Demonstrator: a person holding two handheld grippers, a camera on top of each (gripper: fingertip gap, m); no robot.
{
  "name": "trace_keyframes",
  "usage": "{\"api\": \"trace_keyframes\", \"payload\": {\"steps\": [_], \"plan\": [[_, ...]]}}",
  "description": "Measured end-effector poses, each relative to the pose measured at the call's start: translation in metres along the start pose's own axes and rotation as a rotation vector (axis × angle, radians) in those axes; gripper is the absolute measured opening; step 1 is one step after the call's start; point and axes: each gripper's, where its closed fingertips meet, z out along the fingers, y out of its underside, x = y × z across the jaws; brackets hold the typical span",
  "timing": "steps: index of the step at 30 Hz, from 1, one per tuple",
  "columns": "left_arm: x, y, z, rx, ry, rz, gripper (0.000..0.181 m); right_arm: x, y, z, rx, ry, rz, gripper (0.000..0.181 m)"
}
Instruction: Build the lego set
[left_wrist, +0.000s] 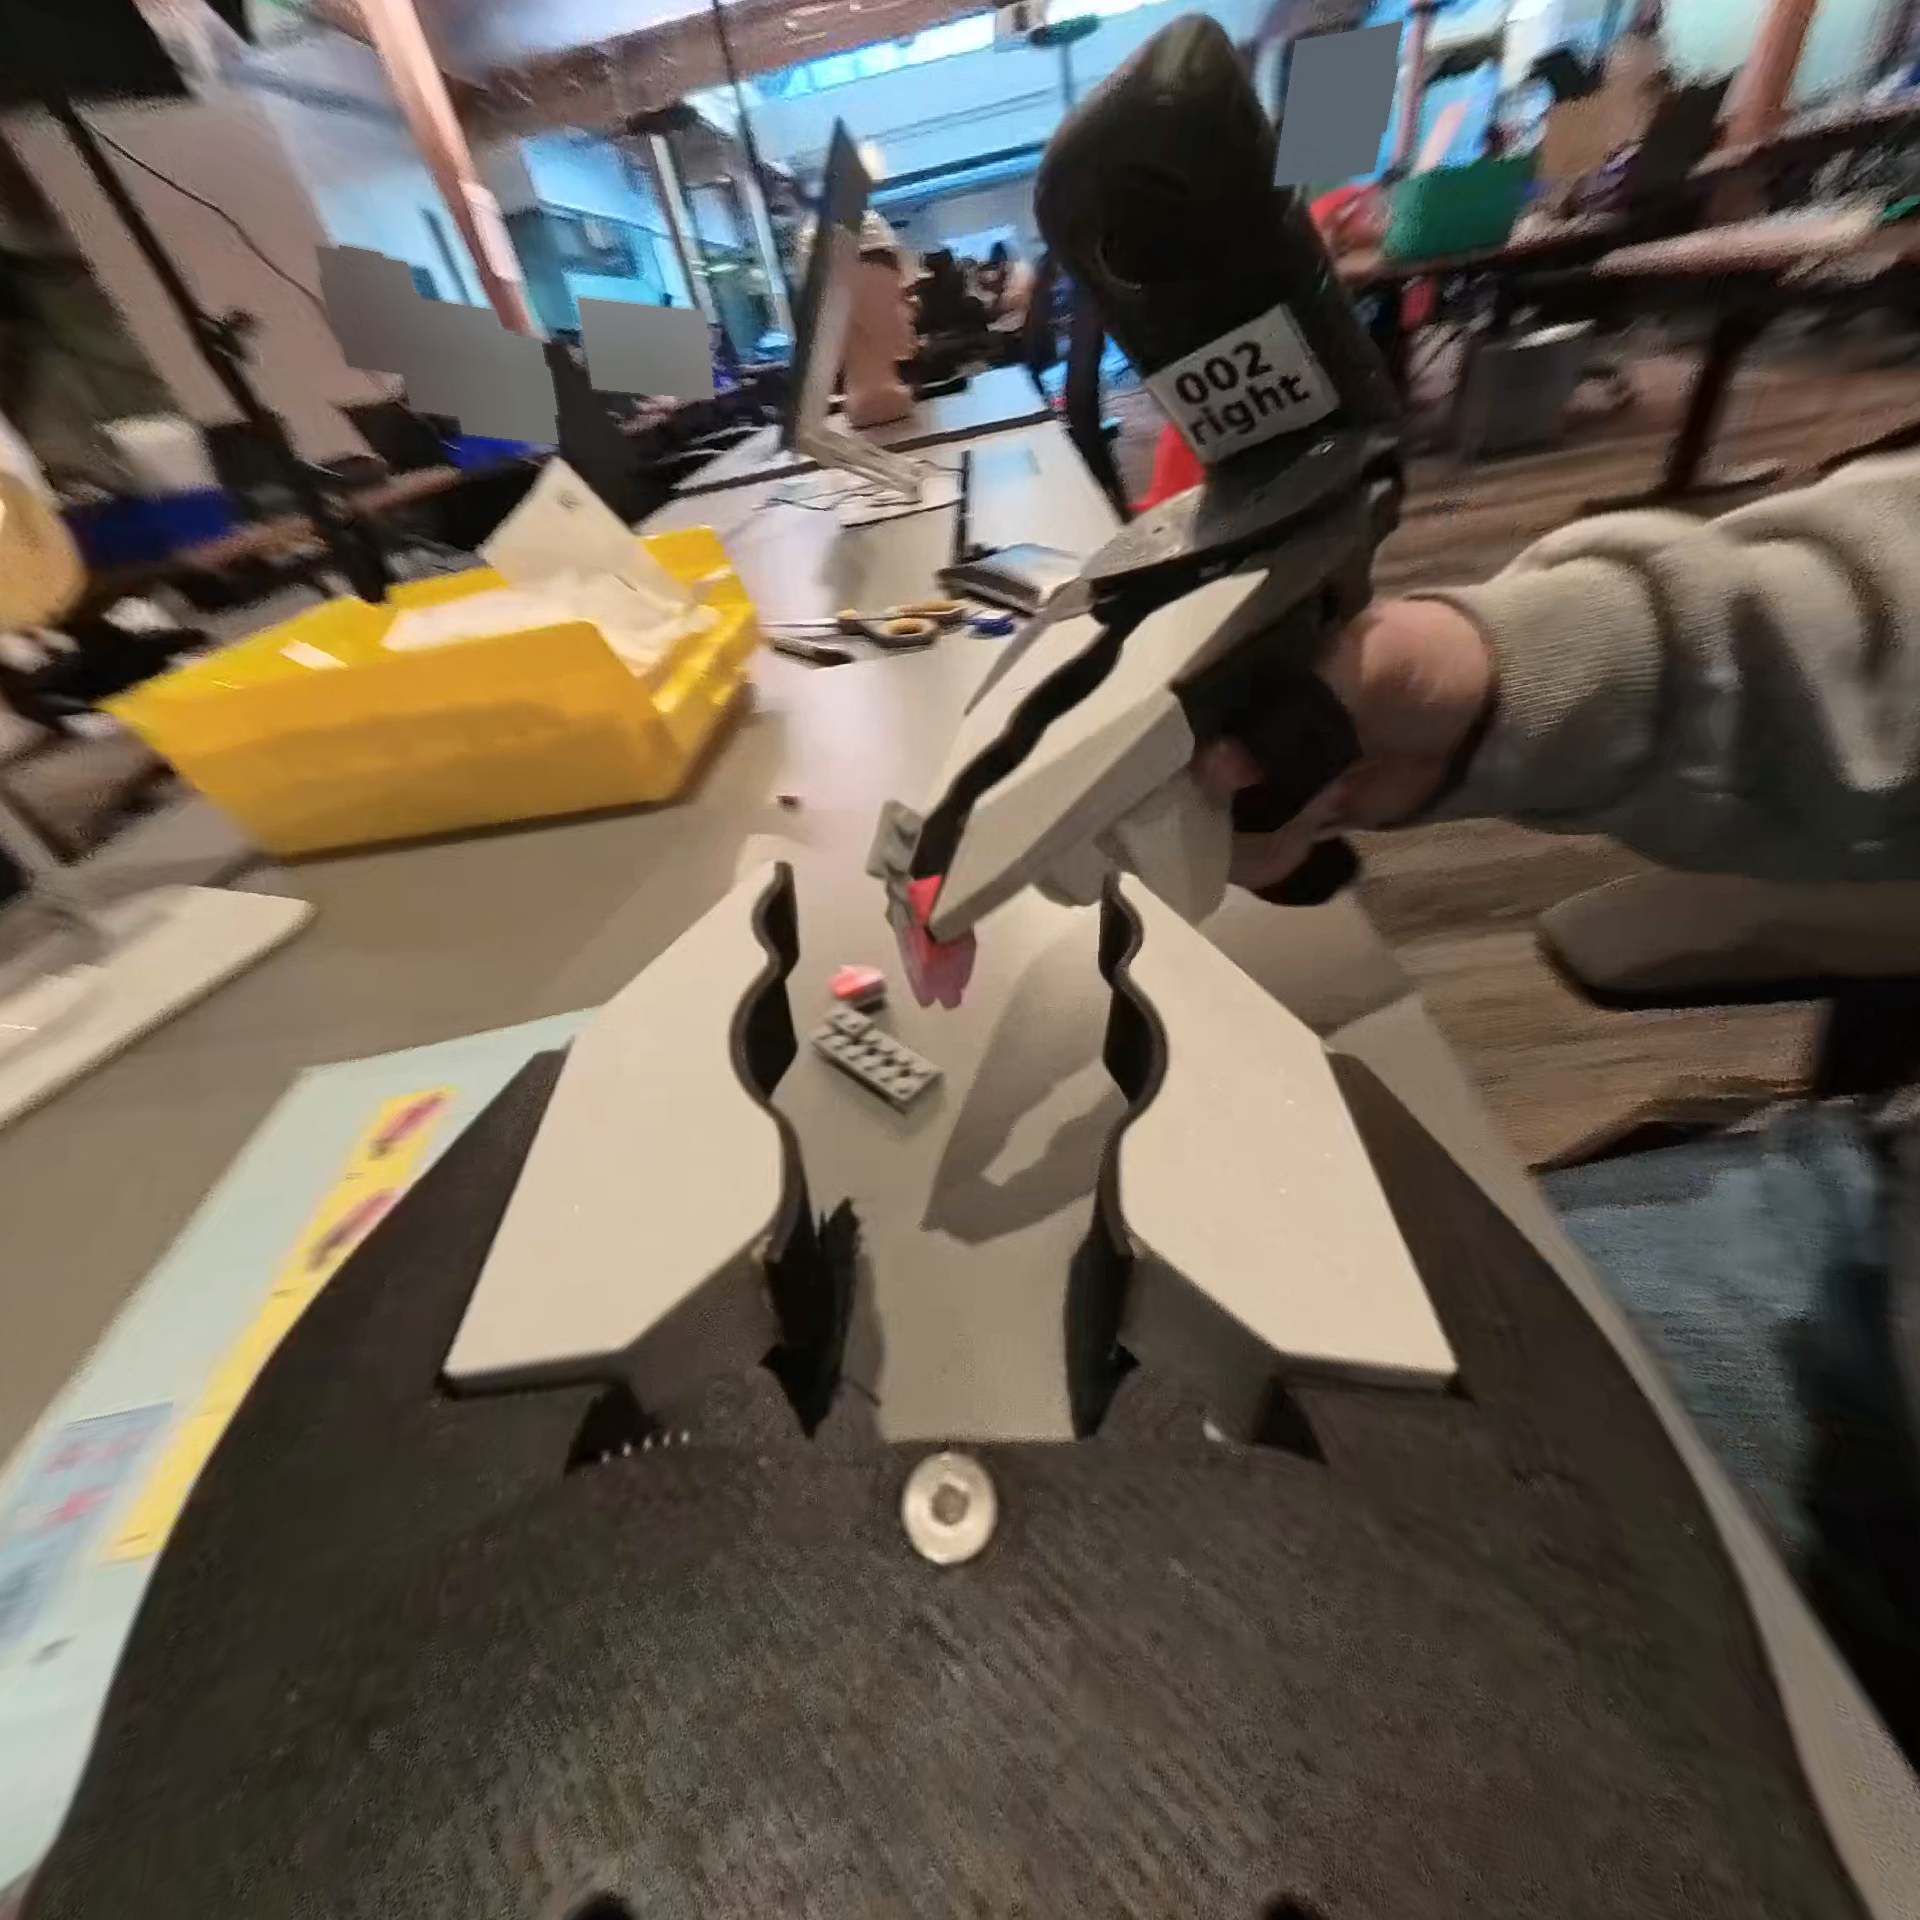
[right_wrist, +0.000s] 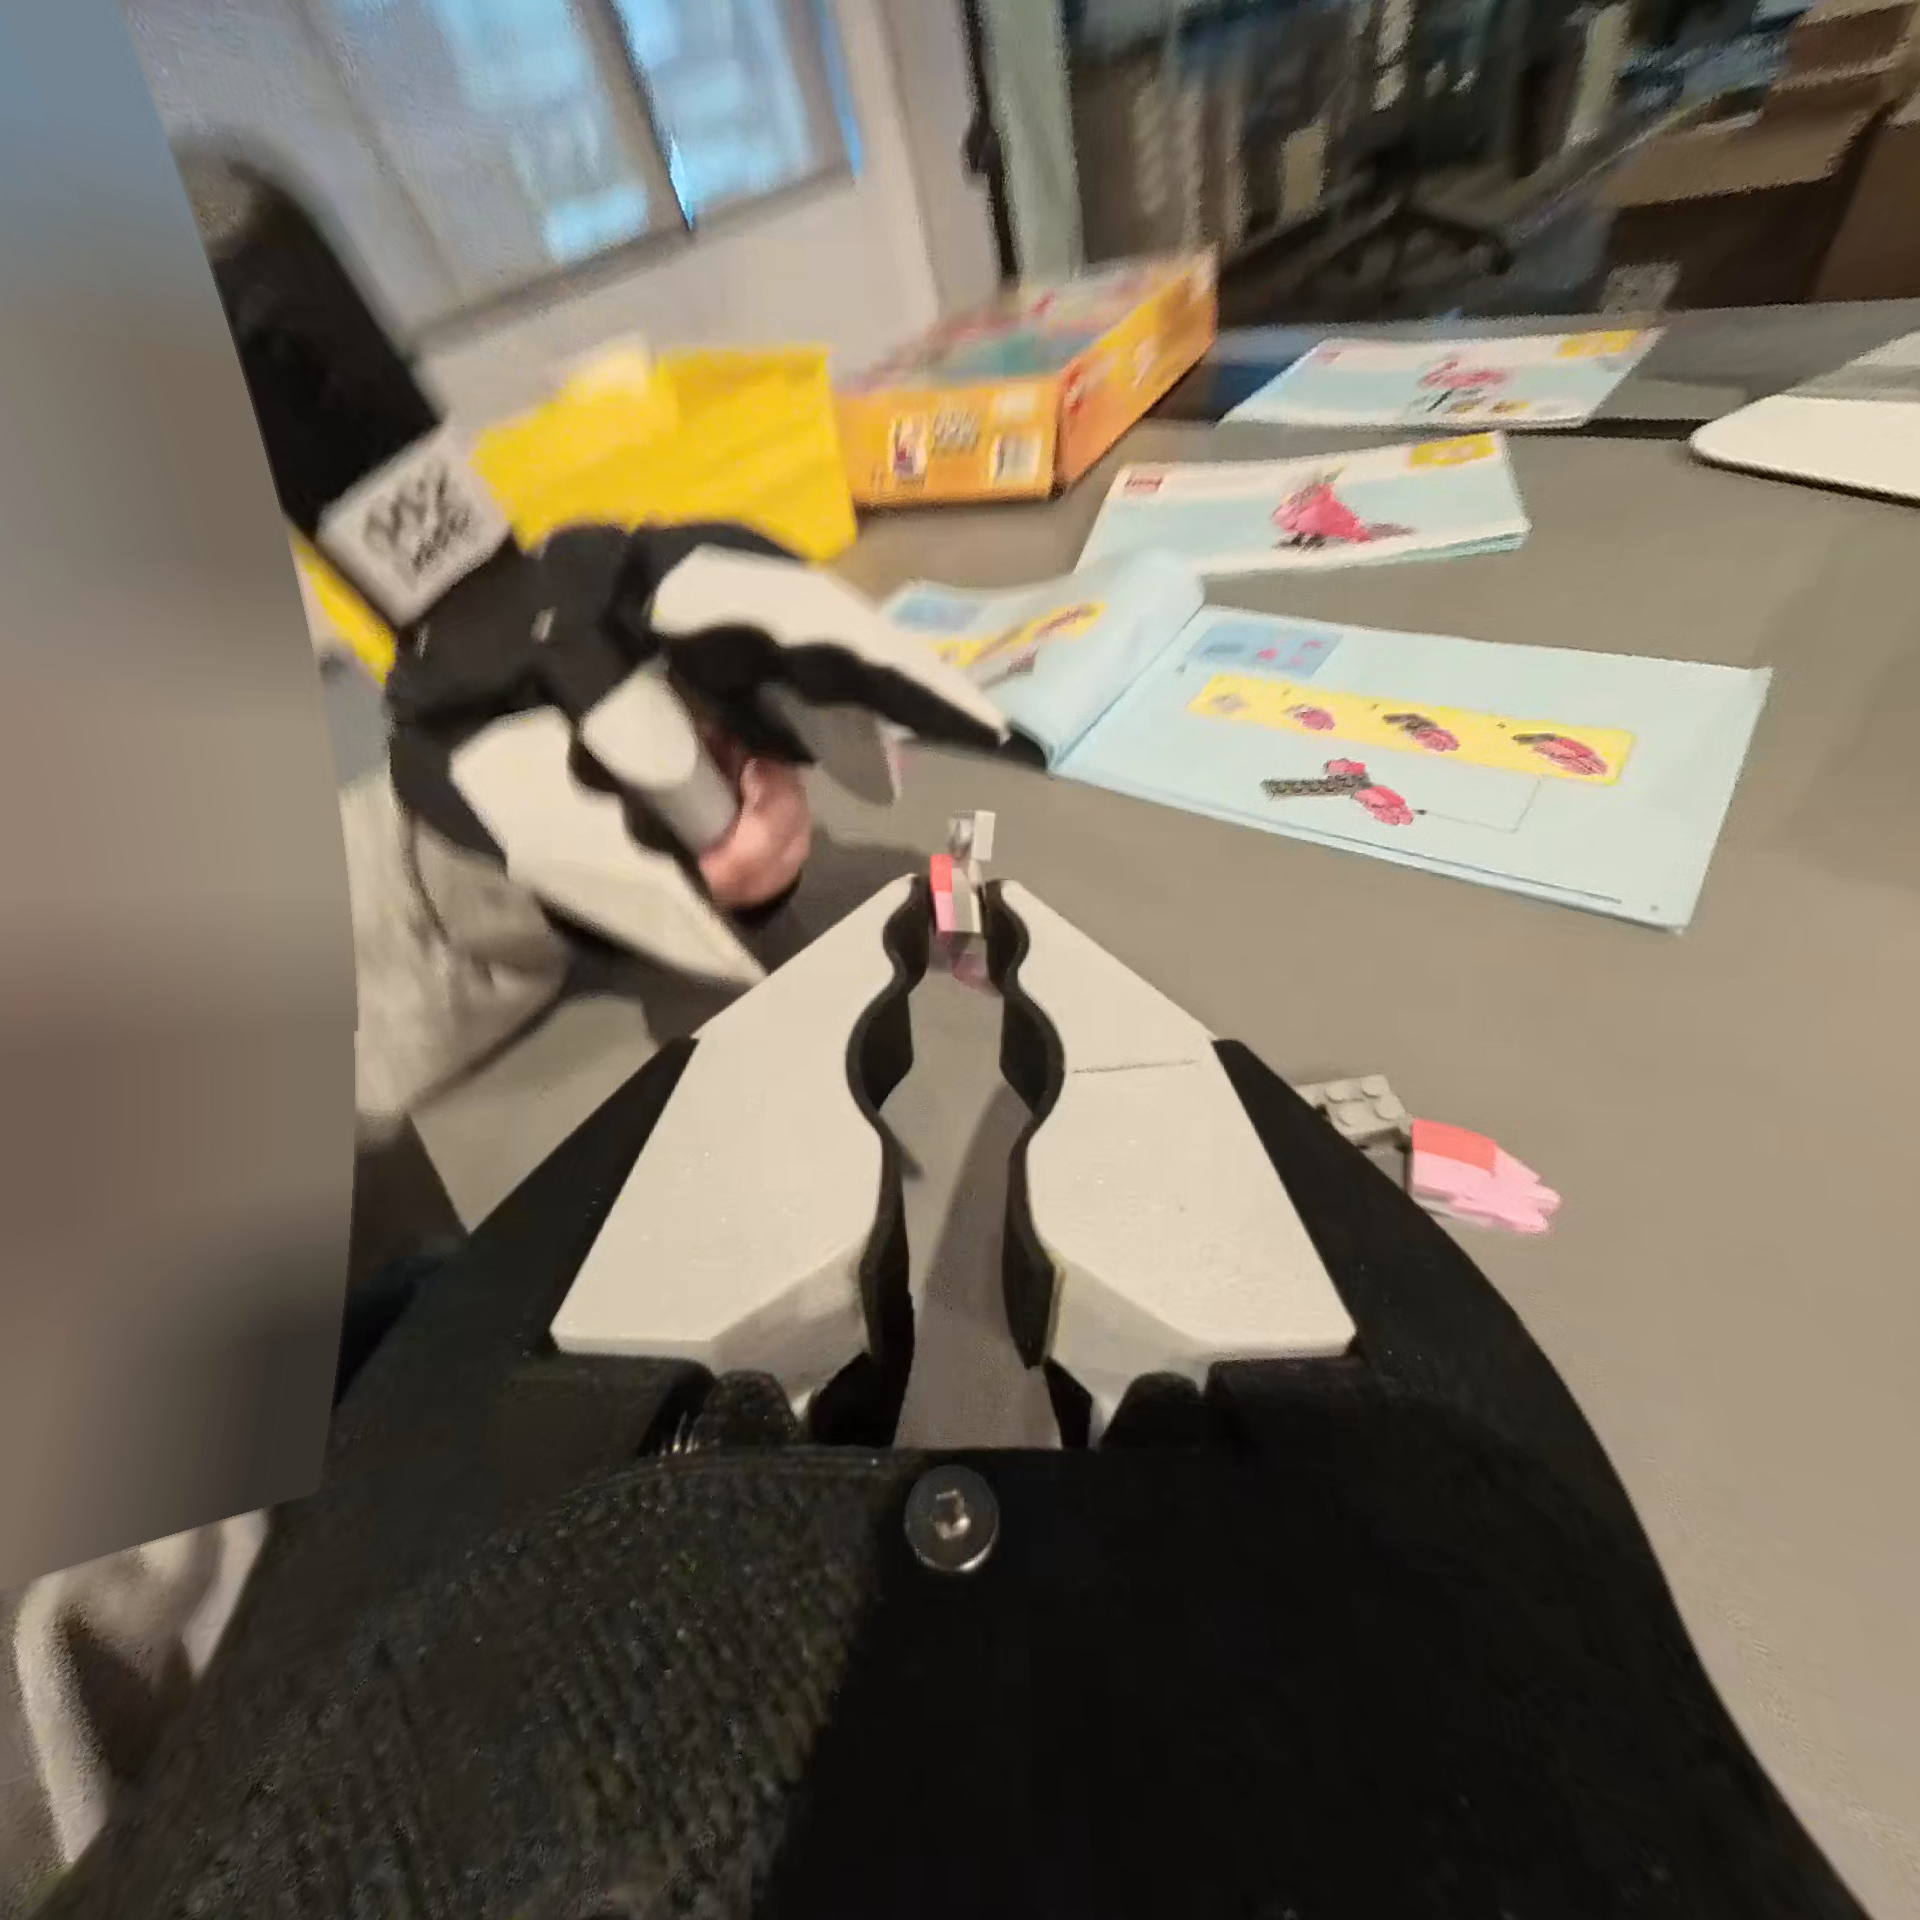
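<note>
— Starting with the left wrist view: what are its own fingers doing?

— The left gripper (left_wrist: 940, 977) has its fingers spread wide apart, holding nothing, low over the grey table (left_wrist: 582, 862). On the table between them lie a dark grey studded plate (left_wrist: 878, 1062) and, just beyond it, a small pink piece (left_wrist: 857, 982).

— And the other tool?

— The right gripper (left_wrist: 920, 914) reaches in from the right, held by a hand (left_wrist: 1392, 717) in a grey sleeve. Its tips are pinched on a small pink and grey assembly (left_wrist: 935, 951), lifted off the table above the loose pieces. A yellow bin (left_wrist: 436, 717) with white bags in it stands farther back on the left, and an open instruction booklet (left_wrist: 208, 1299) lies at the near left.

— Now the right wrist view?

— Same hold: the right gripper (right_wrist: 961, 904) has its fingers drawn close, clamped on the pink and grey assembly (right_wrist: 961, 914), which stands up between the tips. The left gripper (right_wrist: 914, 727) hovers at the left, tips apart, though blurred. To the right, beside the gripper body, a grey plate with a pink piece (right_wrist: 1455, 1164) rests on the table (right_wrist: 1351, 935). The open booklet (right_wrist: 1403, 748) lies beyond, with two more booklets (right_wrist: 1320, 509), a set box (right_wrist: 1039, 405) and the yellow bin (right_wrist: 675, 447) behind.
</note>
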Motion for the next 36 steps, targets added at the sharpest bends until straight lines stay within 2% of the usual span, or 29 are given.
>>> {"api": "trace_keyframes", "payload": {"steps": [4,9,11,15,22,26,32,36], "plan": [[-0.012,0.015,0.007,-0.093,-0.173,0.202,0.056,0.008,-0.008,0.001,0.142,0.028,0.138,0.008],[-0.02,0.012,0.004,-0.093,-0.272,0.284,0.041,0.004,-0.011,0.006,0.206,0.01,0.205,0.008],[-0.023,0.009,0.002,-0.091,-0.299,0.309,0.03,0.0,-0.013,0.008,0.23,-0.02,0.24,0.009],[-0.021,0.015,0.004,-0.129,-0.289,0.337,0.017,-0.004,-0.016,0.01,0.262,-0.066,0.301,0.009],[-0.02,0.027,0.006,-0.213,-0.237,0.352,0.016,0.012,-0.014,-0.003,0.245,-0.01,0.26,0.021],[-0.012,0.034,0.009,-0.248,-0.178,0.365,0.016,0.01,-0.007,-0.007,0.164,-0.033,0.227,0.006],[-0.005,0.041,0.009,-0.28,-0.112,0.394,0.016,0.009,0.003,-0.009,0.07,-0.07,0.235,0.004],[-0.002,0.049,0.009,-0.32,-0.092,0.487,0.016,0.008,0.01,-0.01,0.018,-0.092,0.258,0.003]]}}
